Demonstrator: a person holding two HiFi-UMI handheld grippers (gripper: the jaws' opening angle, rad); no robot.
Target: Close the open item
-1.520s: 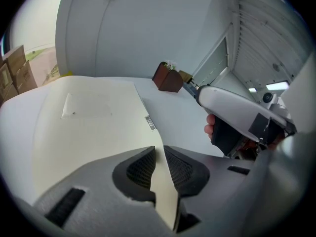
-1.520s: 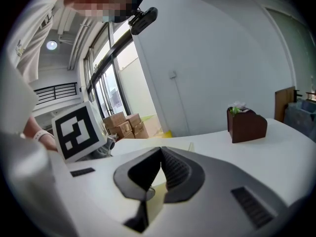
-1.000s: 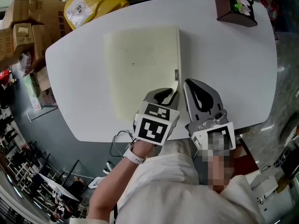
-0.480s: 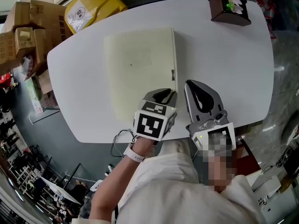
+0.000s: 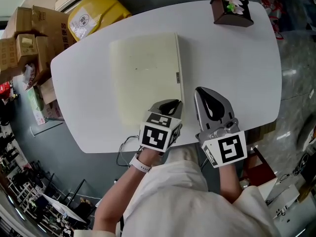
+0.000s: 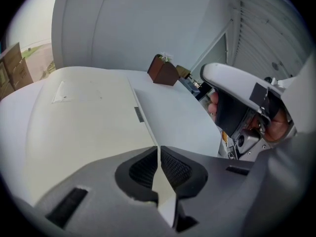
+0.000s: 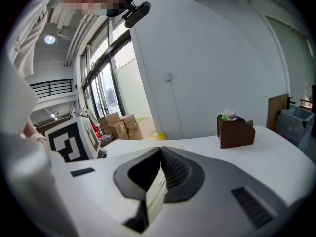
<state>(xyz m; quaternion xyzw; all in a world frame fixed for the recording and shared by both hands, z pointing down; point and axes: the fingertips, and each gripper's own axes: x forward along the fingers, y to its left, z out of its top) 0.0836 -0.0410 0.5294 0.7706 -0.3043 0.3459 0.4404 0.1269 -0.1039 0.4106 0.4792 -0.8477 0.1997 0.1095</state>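
A flat cream case lies closed on the white table, with a small latch on its right edge. My left gripper sits at the case's near right corner, its jaws closing. In the left gripper view its tips meet with nothing between them, and the case's edge runs straight ahead. My right gripper rests just right of it over bare table. Its jaws are shut and hold nothing.
A brown box with flowers stands at the table's far right corner. Beyond the far left edge lie cardboard boxes and a yellow package. The table's near edge runs right under both grippers.
The left gripper has drawn back slightly toward the table's near edge. The right gripper has barely moved. The case lies flat throughout.
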